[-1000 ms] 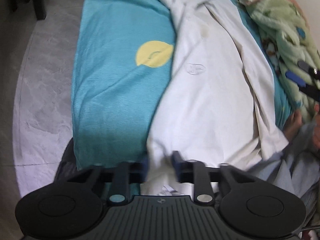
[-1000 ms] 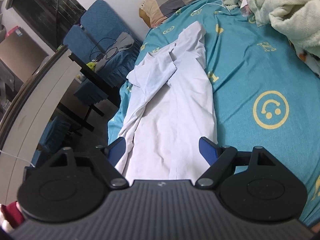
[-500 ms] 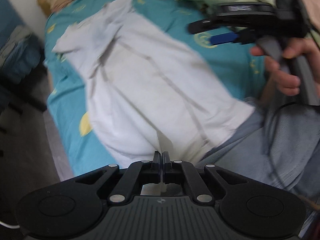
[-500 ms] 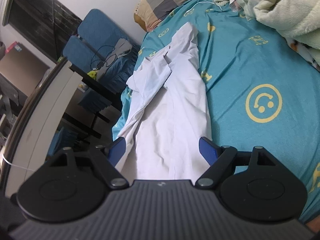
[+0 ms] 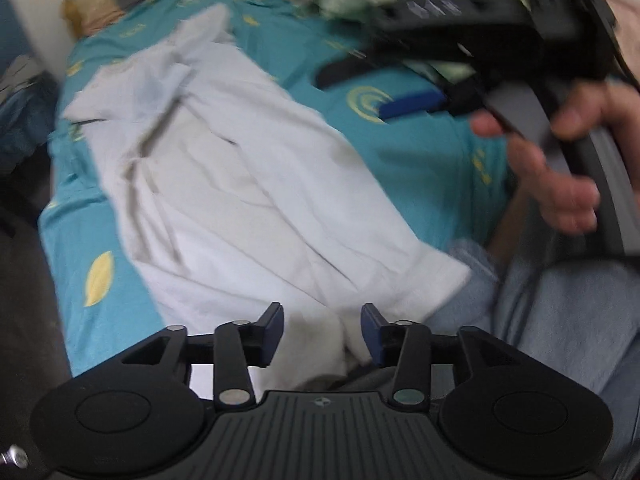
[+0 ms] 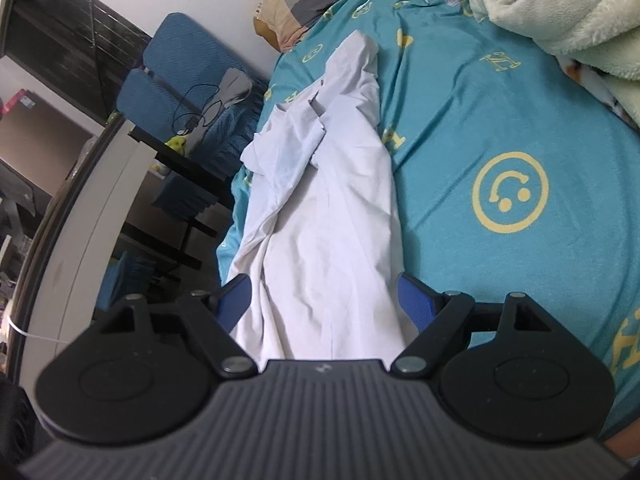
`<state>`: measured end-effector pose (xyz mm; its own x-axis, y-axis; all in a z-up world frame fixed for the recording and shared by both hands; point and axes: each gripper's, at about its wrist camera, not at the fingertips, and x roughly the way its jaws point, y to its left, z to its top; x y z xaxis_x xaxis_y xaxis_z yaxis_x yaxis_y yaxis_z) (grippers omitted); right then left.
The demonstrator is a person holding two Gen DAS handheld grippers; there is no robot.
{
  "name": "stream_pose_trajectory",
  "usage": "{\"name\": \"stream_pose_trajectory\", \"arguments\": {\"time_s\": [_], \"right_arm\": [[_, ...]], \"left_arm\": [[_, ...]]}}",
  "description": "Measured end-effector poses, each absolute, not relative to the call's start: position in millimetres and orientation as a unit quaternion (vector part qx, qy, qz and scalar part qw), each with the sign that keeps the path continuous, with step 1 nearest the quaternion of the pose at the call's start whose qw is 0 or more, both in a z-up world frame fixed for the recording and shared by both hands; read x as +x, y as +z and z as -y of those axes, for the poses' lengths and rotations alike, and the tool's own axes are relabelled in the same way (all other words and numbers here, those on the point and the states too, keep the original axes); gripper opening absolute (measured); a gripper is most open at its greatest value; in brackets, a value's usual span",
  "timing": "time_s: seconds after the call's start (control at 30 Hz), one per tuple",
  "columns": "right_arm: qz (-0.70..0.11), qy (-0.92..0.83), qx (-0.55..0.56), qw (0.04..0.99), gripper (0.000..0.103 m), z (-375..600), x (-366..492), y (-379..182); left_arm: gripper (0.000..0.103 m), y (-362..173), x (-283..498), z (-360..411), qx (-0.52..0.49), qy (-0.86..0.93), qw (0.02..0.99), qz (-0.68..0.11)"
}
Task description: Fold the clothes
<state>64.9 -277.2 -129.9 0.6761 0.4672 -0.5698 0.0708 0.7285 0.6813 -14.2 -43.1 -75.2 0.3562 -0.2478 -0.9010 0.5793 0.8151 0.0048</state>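
Left wrist view shows the left gripper (image 5: 322,330), jaws just opening, half wide, holding nothing over the white shirt (image 5: 248,184). Right gripper (image 6: 322,300) gapes wide and empty at the bottom middle of its frame. Grab both hem corners evenly, I think.

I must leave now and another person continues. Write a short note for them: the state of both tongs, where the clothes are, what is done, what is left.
Left tongs: have just been opening, now open over the near hem of the white shirt; cloth lies between the pads, not gripped.
Right tongs: open, empty, above the same shirt.
Shirt: lies lengthwise on the teal bedsheet, both long sides turned in, a sleeve folded across near the collar.
Left: fold it end to end.
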Motion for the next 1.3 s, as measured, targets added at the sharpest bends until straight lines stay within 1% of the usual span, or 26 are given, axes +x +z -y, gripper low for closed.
{"name": "stream_pose_trajectory", "arguments": {"time_s": [0.07,0.2,0.27,0.3,0.37,0.43,0.47,0.53,0.57,0.6,0.63,0.67,0.7,0.73,0.8,0.83,0.93,1.0,1.1,1.17,1.2,1.3], "right_arm": [[-0.378,0.133,0.355,0.845,0.084,272.9,68.7,-129.1],[-0.399,0.182,0.379,0.815,0.083,250.4,105.7,-128.1],[-0.413,0.205,0.386,0.799,0.083,233.1,131.7,-127.3],[-0.420,0.213,0.387,0.793,0.080,221.7,146.2,-128.8],[-0.435,0.224,0.377,0.787,0.079,198.6,174.3,-136.0],[-0.447,0.232,0.364,0.784,0.072,177.0,199.6,-146.9],[-0.454,0.231,0.360,0.781,0.071,167.5,211.1,-154.5],[-0.468,0.230,0.349,0.779,0.065,149.6,229.4,-169.4],[-0.472,0.232,0.338,0.781,0.064,141.4,236.9,-176.1],[-0.475,0.229,0.325,0.785,0.060,134.0,242.8,-182.0],[-0.478,0.226,0.312,0.789,0.053,127.2,247.9,-187.5],[-0.477,0.227,0.302,0.794,0.049,122.2,250.9,-191.5],[-0.476,0.227,0.292,0.798,0.037,118.4,253.1,-194.7],[-0.472,0.225,0.286,0.803,0.023,118.2,253.3,-195.4],[-0.466,0.222,0.274,0.811,0.013,117.8,253.5,-196.9],[-0.462,0.221,0.270,0.816,0.009,118.4,253.3,-197.1],[-0.447,0.208,0.268,0.828,0.008,130.2,246.8,-189.2],[-0.438,0.198,0.264,0.836,0.008,138.6,243.1,-184.0],[-0.435,0.179,0.208,0.858,0.008,135.9,243.0,-189.6],[-0.441,0.178,0.182,0.861,0.007,133.5,245.1,-199.0],[-0.438,0.178,0.186,0.861,0.007,135.9,243.7,-198.7],[-0.433,0.177,0.200,0.861,0.010,144.4,237.9,-184.5]], "left_arm": [[0.053,-75.3,-4.2,27.0,0.120,-0.225,0.820,-0.512],[0.053,-88.7,19.0,0.5,0.040,-0.150,0.825,-0.543],[0.052,-95.6,29.3,-9.1,0.004,-0.124,0.824,-0.553],[0.050,-97.6,32.5,-11.0,-0.009,-0.121,0.823,-0.555],[0.045,-101.8,35.0,-8.1,-0.018,-0.128,0.820,-0.557],[0.042,-105.7,32.1,0.3,-0.006,-0.139,0.818,-0.557],[0.038,-107.1,29.5,4.8,0.002,-0.144,0.819,-0.556],[0.036,-112.8,25.2,14.5,0.021,-0.159,0.813,-0.560],[0.032,-115.7,23.1,19.3,0.031,-0.167,0.809,-0.563],[0.028,-118.7,21.0,24.2,0.041,-0.175,0.805,-0.565],[0.018,-121.2,18.5,29.5,0.055,-0.182,0.802,-0.567],[0.009,-123.5,15.9,34.8,0.070,-0.190,0.798,-0.568],[0.007,-124.8,14.0,39.0,0.083,-0.199,0.795,-0.566],[0.002,-125.5,12.5,42.2,0.091,-0.207,0.794,-0.565],[0.000,-124.0,9.1,46.3,0.100,-0.220,0.794,-0.558],[0.000,-121.7,6.9,48.2,0.105,-0.227,0.794,-0.554],[0.000,-113.0,-3.1,55.4,0.126,-0.250,0.794,-0.539],[0.000,-115.4,-7.9,60.7,0.130,-0.267,0.782,-0.548],[0.000,-125.2,-9.8,69.2,0.147,-0.267,0.770,-0.561],[0.000,-125.0,-6.7,67.7,0.139,-0.266,0.770,-0.563],[0.000,-123.4,-5.7,64.5,0.130,-0.266,0.772,-0.562],[0.004,-117.6,-2.1,50.8,0.102,-0.265,0.783,-0.554]]}}
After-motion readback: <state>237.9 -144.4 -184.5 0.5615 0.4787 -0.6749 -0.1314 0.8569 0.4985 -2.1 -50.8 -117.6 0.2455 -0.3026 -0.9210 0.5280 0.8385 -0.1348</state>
